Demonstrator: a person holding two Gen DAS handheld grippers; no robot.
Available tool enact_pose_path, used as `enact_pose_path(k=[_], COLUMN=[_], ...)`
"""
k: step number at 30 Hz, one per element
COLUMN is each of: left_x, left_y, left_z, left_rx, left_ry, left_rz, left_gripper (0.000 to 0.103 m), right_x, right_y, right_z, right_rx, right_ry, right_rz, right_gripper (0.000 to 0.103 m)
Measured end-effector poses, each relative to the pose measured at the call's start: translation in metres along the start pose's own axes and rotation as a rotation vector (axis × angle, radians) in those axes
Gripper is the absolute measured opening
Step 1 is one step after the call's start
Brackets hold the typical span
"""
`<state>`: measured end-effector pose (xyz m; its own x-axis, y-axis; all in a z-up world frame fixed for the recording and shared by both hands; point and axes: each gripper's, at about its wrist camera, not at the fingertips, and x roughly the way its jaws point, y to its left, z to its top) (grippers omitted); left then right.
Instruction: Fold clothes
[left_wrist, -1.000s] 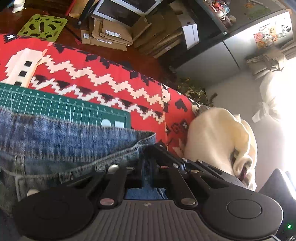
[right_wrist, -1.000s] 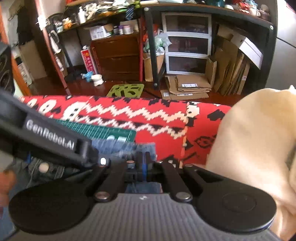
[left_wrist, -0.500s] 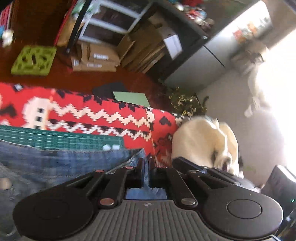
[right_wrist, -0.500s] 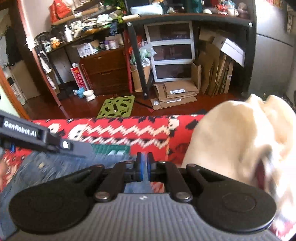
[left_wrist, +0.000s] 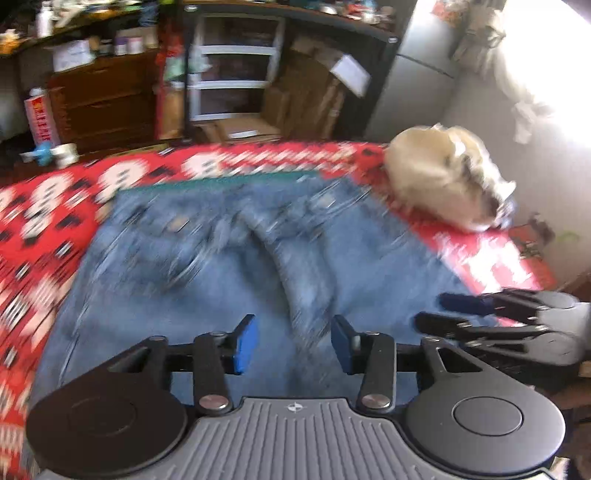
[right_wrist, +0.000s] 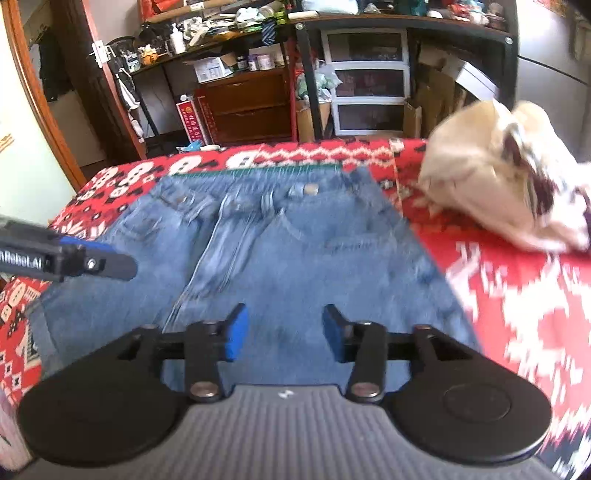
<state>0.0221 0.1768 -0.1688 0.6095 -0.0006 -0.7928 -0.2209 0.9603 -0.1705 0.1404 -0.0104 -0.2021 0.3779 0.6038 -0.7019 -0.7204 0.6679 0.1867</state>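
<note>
A pair of jeans is spread flat across the middle of the frame on a red patterned cloth, waistband toward the top edge and the long axis running from top to bottom. Whether a fold has been laid cannot be told, since the legs are hidden beneath the tools. A cream garment is bunched at the upper right, seemingly unfolded. The left gripper and right gripper are held wide apart, with nothing between them.

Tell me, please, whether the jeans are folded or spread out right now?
Spread out: the jeans lie flat on the red patterned cloth, waistband at the far edge, front pockets showing, no fold visible.
</note>
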Motion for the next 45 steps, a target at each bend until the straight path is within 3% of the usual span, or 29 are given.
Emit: enact_pose_path(k=[1,5,6,9,13,16,18,28,34,45], left_x=[-0.001,-0.007,-0.006,-0.002,0.007,0.009,0.012,0.014,0.013,0.015], left_y=[0.003,0.014,0.015,0.019,0.025,0.021,0.018,0.016,0.015,0.015], left_z=[-0.009,-0.044,-0.05,-0.063,-0.074,-0.08,-0.082,-0.084,-0.087,-0.086], left_rx=[-0.014,-0.054,-0.046,-0.042,-0.105,-0.055,-0.021,-0.008,-0.005,0.017], left_ry=[0.004,0.007,0.009,0.015,0.049,0.039,0.042,0.076,0.055,0.028], left_rz=[0.013,0.068,0.087,0.139,0.138,0.186,0.22,0.228,0.231,0.223], left_gripper=[0.049,0.073,0.075,0.083,0.092,0.095,0.103,0.103,0.103,0.103], right_x=[-0.002,-0.009,-0.011,-0.009,-0.002,0.004,0.005,0.009,0.006,0.02], right_y=[0.004,0.017,0.02,0.021,0.023,0.022,0.02,0.019,0.015,0.028], right_z=[-0.008,-0.032,-0.038,-0.049,-0.055,-0.058,-0.061,-0.055,-0.062,-0.037], right_rx=[-0.024,-0.11,-0.131,-0.151,-0.157,-0.139,-0.117,-0.046,-0.047,-0.013], right_ry=[-0.013,-0.039,-0.043,-0.037,-0.008,0.03,0.038,0.087,0.014,0.19], right_rz=[-0.012,-0.078,-0.096,-0.114,-0.143,-0.14,-0.134,-0.162,-0.126,-0.212], right_gripper=[0.08,0.095,0.101,0.102,0.102,0.102,0.103,0.102,0.103,0.103])
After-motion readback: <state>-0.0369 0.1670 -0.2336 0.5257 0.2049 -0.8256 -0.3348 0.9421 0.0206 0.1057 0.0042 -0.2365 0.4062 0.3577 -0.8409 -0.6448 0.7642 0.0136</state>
